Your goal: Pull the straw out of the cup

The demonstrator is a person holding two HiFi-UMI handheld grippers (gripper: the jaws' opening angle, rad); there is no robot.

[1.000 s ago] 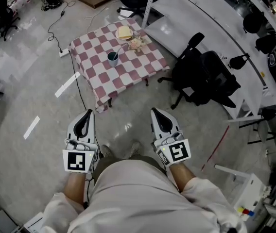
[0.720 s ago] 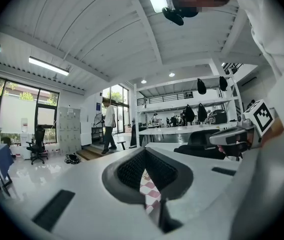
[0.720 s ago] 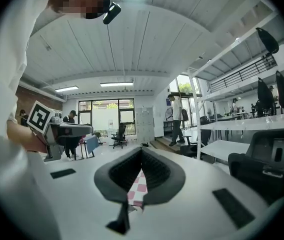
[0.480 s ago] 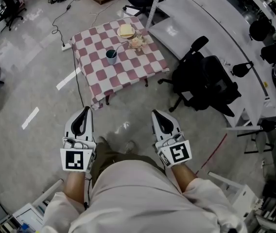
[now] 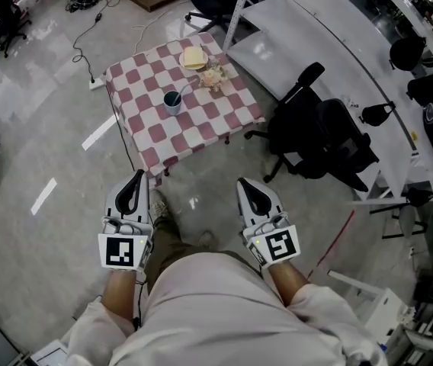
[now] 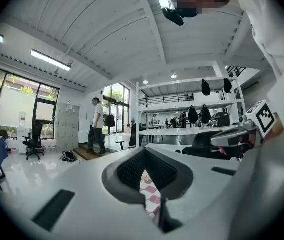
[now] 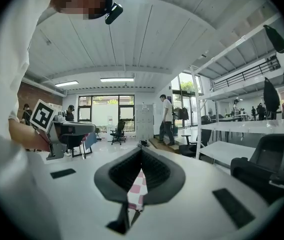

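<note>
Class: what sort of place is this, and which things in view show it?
Probably an open-plan lab or workshop: long white workbenches, a black office chair on a polished floor, and tall metal shelving.

- L gripper [image 5: 139, 177]: white moulded plastic shell; black teardrop-shaped jaw frame w/ ribbed dark pads. Own view [image 6: 144, 150] shows black rectangular slots on shell top.
- R gripper [image 5: 242, 183]: same build, white + black [image 7: 142, 150].
- Black-and-white square-marker cube at rear of each: L [image 5: 121, 252], R [image 5: 277, 245].
- Loose white fabric sleeves, L [image 5: 87, 334] & R [image 5: 331, 328], end above forearms.
- Pale beige cloth top [image 5: 209, 303].
- Olive trouser leg [image 5: 167, 242]; grey-olive shoe [image 5: 159, 210].
</note>
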